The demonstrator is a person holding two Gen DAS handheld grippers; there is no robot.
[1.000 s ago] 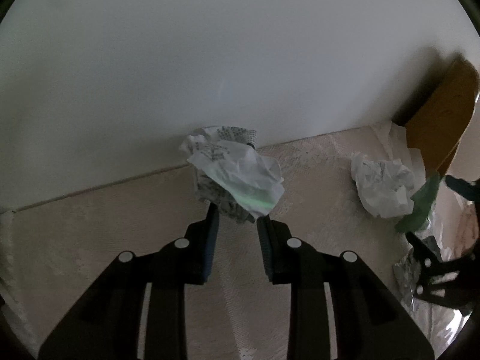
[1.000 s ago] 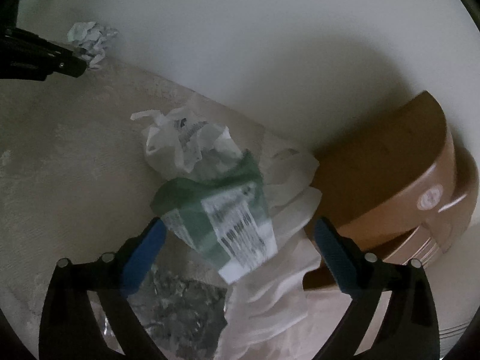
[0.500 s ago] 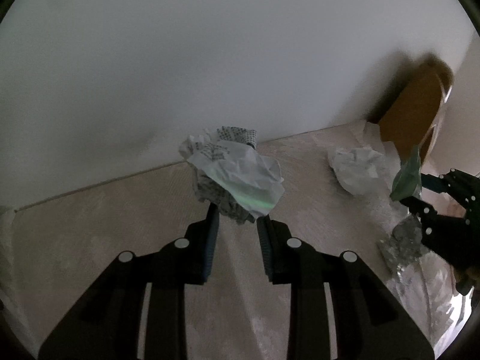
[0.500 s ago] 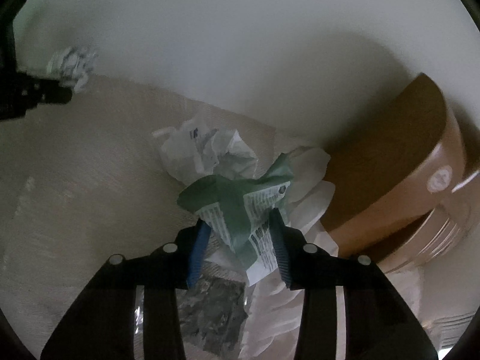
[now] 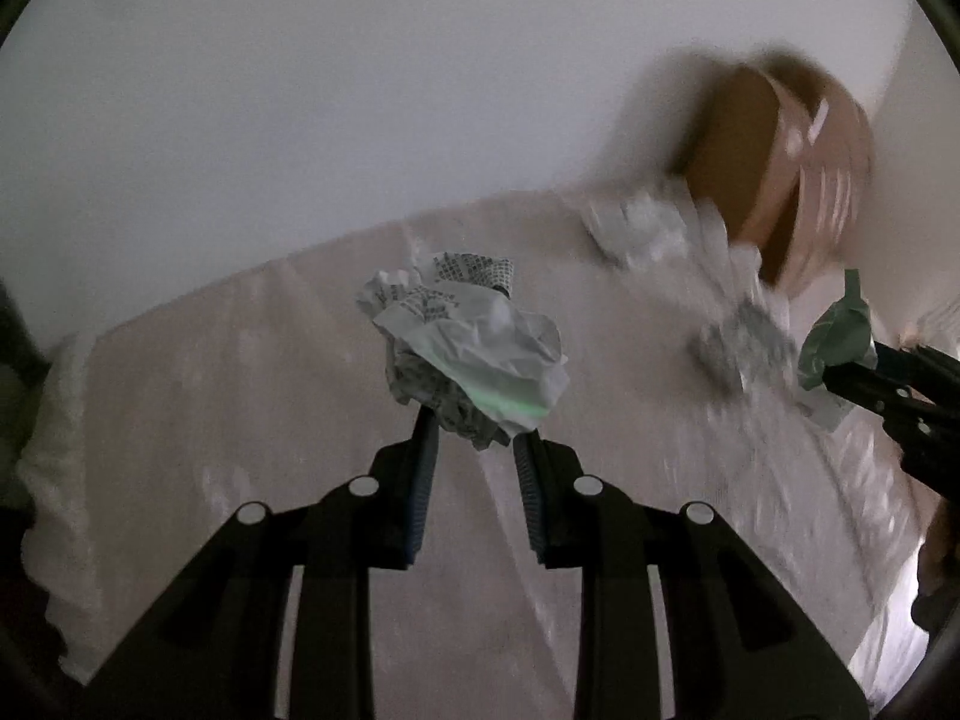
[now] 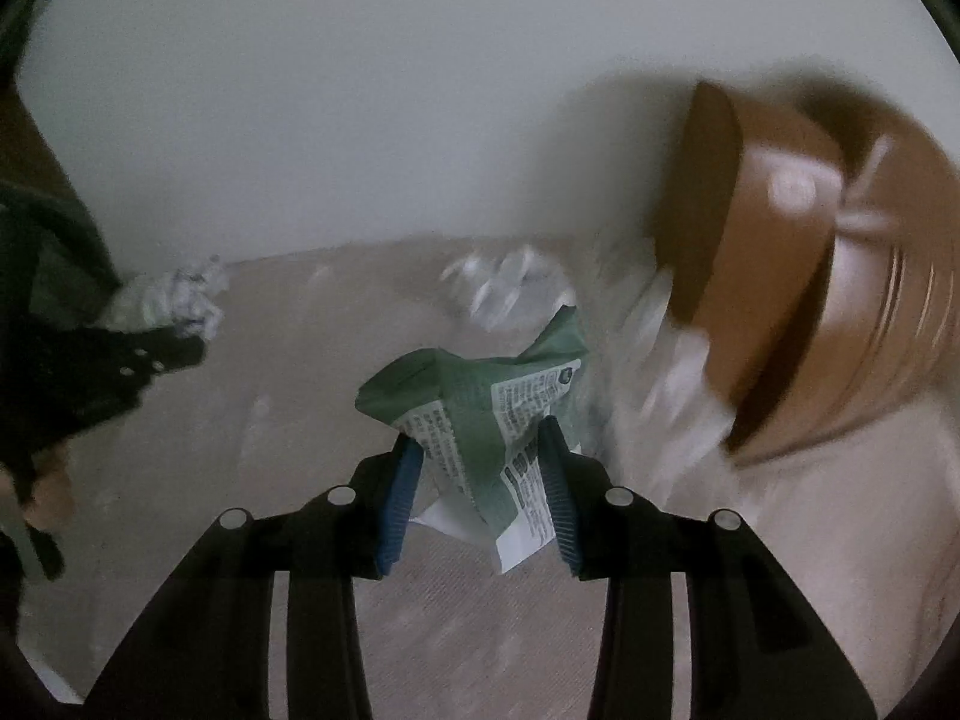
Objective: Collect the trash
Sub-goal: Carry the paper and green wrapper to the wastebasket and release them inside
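My left gripper (image 5: 474, 432) is shut on a crumpled white printed paper ball (image 5: 468, 342) and holds it above the pale tablecloth (image 5: 240, 390). My right gripper (image 6: 480, 450) is shut on a green and white printed wrapper (image 6: 480, 408), also lifted off the cloth. In the left wrist view the right gripper (image 5: 864, 366) shows at the right edge with the green wrapper (image 5: 837, 336). In the right wrist view the left gripper (image 6: 192, 351) shows at the left with the paper ball (image 6: 174, 300).
A brown bin (image 6: 798, 300) lies on its side against the white wall at the right; it also shows in the left wrist view (image 5: 780, 162). Another crumpled white paper (image 5: 642, 222), thin white plastic (image 6: 672, 372) and a silvery wrapper (image 5: 744, 342) lie in front of the bin's mouth.
My right gripper closed on the green wrapper and lifted it off the pile. Both grippers have pulled back and up from the table, each with its trash; the views are blurred by the motion.
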